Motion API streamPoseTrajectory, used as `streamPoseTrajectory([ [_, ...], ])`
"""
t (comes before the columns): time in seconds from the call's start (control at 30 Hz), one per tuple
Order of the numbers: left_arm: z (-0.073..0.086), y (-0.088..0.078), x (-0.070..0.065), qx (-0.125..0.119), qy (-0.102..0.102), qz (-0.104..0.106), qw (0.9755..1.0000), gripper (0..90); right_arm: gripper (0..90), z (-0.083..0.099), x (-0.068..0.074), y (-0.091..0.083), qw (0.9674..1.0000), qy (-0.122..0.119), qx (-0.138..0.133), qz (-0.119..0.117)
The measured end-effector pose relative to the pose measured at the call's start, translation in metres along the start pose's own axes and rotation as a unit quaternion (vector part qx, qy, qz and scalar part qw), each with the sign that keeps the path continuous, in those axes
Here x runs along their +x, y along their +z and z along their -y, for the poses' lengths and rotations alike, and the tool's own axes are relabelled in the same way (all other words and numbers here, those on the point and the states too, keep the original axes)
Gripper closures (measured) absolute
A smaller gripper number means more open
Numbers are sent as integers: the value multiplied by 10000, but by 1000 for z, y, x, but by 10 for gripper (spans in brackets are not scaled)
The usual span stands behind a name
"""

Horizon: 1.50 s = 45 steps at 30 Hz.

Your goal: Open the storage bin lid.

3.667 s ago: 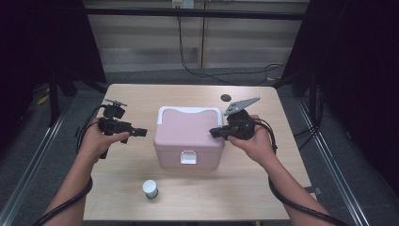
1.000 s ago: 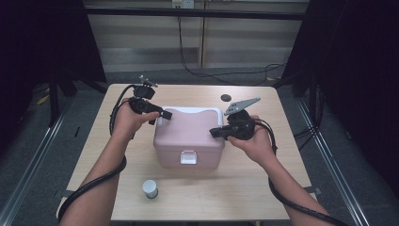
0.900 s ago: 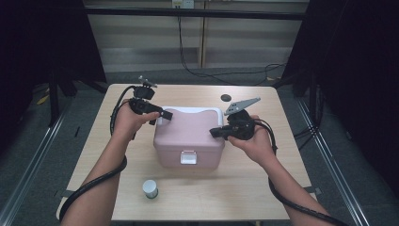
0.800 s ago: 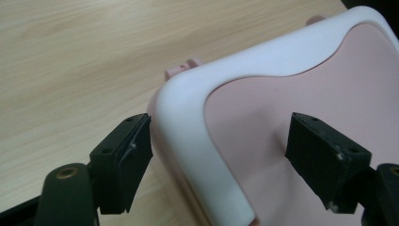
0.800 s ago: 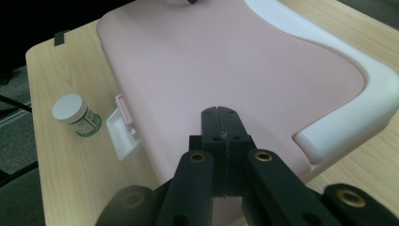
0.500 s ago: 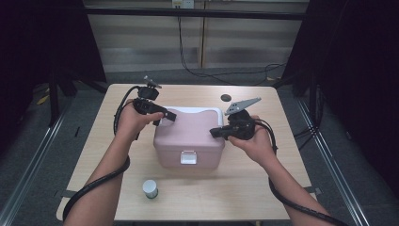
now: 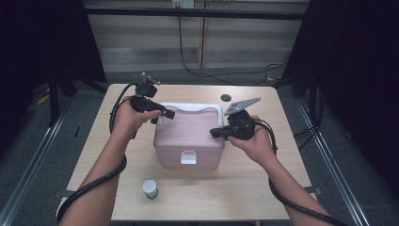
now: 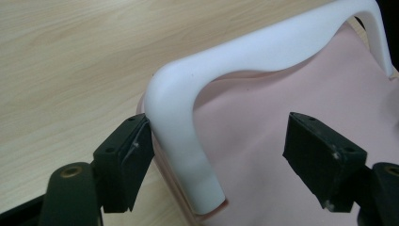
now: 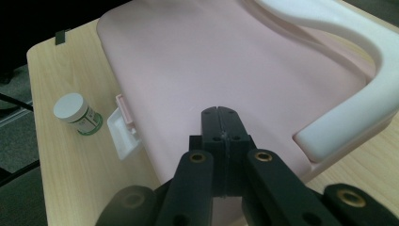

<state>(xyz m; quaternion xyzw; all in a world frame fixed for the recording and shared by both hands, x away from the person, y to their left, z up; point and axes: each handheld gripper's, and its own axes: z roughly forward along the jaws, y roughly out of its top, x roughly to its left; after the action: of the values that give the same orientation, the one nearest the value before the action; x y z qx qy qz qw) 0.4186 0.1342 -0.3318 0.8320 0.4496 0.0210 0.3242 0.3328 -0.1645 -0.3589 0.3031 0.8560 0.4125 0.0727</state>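
Nearest the person's edge of the table [image 7: 263, 197], a small white-capped jar [image 7: 150, 188] with a green label stands alone, well apart from both hands; in the right gripper view the jar [image 9: 76, 113] sits just beyond the box's front latch [image 9: 123, 133].

Mid-table: a pink box [image 7: 189, 137] with its lid down, white latch [image 7: 188, 157] on the side facing the person. The white handle [image 7: 190, 107] lies folded flat over the far part of the lid.

Right gripper [image 7: 217, 133] — at the box's right side, jaws pressed fully together with nothing between them. In the right gripper view the closed tips [image 9: 219, 123] lie over the pink lid [image 9: 226, 61]; whether they touch it I cannot tell. The grey three-cornered plate [image 7: 241, 105] sticks up behind the hand.

Left gripper [image 7: 163, 115] — at the far left corner of the box, jaws wide apart and having just been closing slightly. In the left gripper view the handle's left arm [image 8: 181, 136] runs between the pads: the left pad [image 8: 134, 155] is touching or nearly touching its outer face, the right pad [image 8: 320, 160] stands well clear over the lid. No grip on it.

Farther back, a small dark round object [image 7: 226, 98] lies on the table beyond the box, near the far edge.
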Motion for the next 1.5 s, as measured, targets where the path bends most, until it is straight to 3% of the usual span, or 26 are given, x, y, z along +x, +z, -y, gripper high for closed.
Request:
streamPoseTrajectory([
  [0.27, 5, -10, -1, 30, 43, 20, 10000, 283, 900, 0, 0, 0, 10000, 62, 7, 14],
  [0.53, 7, -29, -7, -9, 231, 120, 9997, 321, 900, -2, 2, 0, 9999, 33, 53, 98],
  [0.7, 11, -33, -11, -40, 415, 80, 9991, 333, 900, -2, 2, 1, 9999, 48, 49, 102],
  [0.97, 17, -38, -12, -30, 547, 109, 9984, 387, 900, -3, 2, 1, 9999, 60, 66, 81],
  [1.03, 18, -39, -14, 41, 678, 124, 9976, 390, 900, -2, 2, 1, 9999, 57, 57, 79],
  [1.13, 19, -39, -13, 4, 642, 154, 9978, 391, 900, -3, 2, 1, 9999, 51, 61, 95],
  [1.37, 21, -27, -4, -14, 547, -131, 9984, 382, 900, -3, 2, 1, 9999, 51, 52, 98],
  [1.5, 20, -19, -5, 84, 618, -212, 9978, 410, 900, -3, 2, 2, 9999, 52, 52, 89],
])
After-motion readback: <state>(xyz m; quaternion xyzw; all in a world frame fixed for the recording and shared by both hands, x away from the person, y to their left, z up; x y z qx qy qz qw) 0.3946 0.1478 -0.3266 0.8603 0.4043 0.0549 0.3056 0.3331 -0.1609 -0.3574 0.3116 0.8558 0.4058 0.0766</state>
